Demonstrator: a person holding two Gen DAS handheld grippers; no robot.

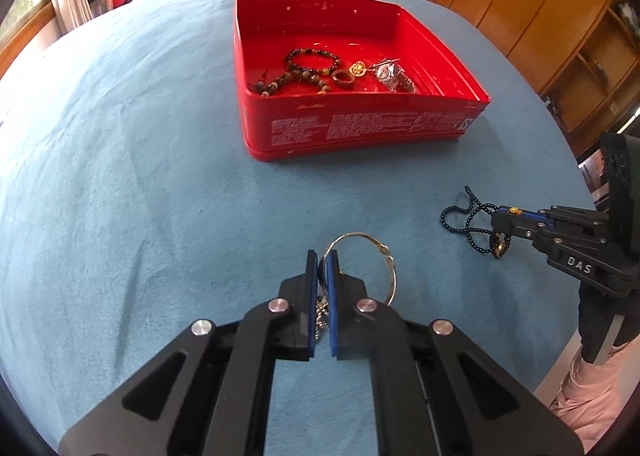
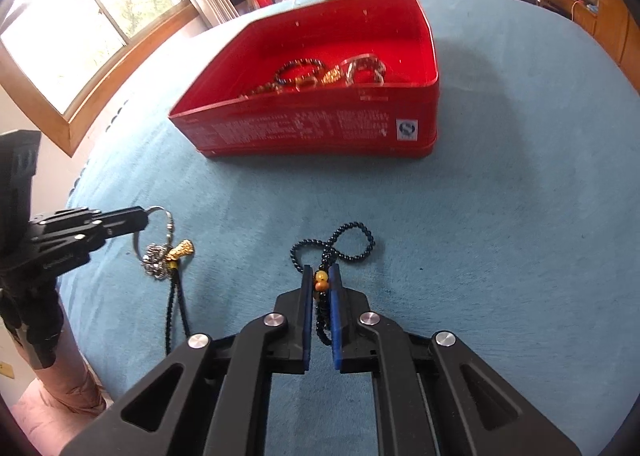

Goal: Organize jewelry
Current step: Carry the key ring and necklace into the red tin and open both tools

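Jewelry: thin silver hoop (image 1: 362,262), dark round-beaded strand (image 2: 344,246), glossy red tin (image 1: 360,124).

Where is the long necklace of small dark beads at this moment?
The long necklace of small dark beads lies on the blue cloth in front of the red tin box, its orange-bead end pinched in the right gripper.
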